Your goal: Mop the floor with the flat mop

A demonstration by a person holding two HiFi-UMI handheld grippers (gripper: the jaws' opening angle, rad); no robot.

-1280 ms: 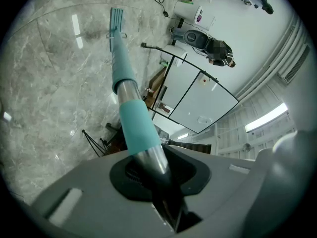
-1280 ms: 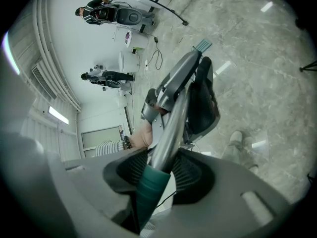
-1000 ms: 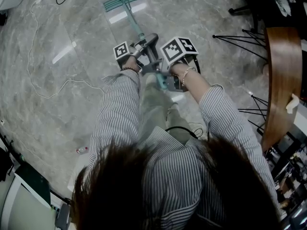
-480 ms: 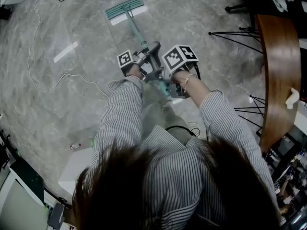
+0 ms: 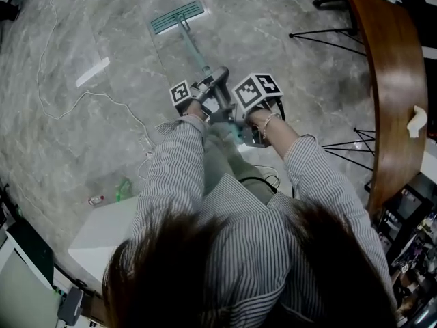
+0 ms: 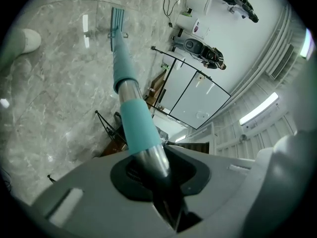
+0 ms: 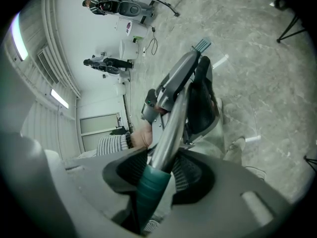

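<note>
The flat mop has a teal head (image 5: pixel 177 16) lying flat on the grey marble floor at the top of the head view, and a teal and silver handle (image 5: pixel 194 50) running back toward me. My left gripper (image 5: pixel 202 96) is shut on the handle, the lower of the two grips. My right gripper (image 5: pixel 235 118) is shut on the handle's teal upper end. In the left gripper view the handle (image 6: pixel 130 108) runs away from the jaws to the mop head (image 6: pixel 117 20). In the right gripper view the silver handle (image 7: pixel 168 128) leads from the jaws up past the left gripper (image 7: pixel 183 90).
A curved wooden table (image 5: pixel 395 87) stands at the right, with black wire legs (image 5: pixel 321 34) reaching onto the floor. A white cable (image 5: pixel 54 94) trails across the floor at left. A white box (image 5: pixel 102 231) and small litter (image 5: pixel 95 199) lie near my left side.
The mop head has slid slightly away and both grippers have shifted a little right and down the view. The table has come further into view as my head turned.
</note>
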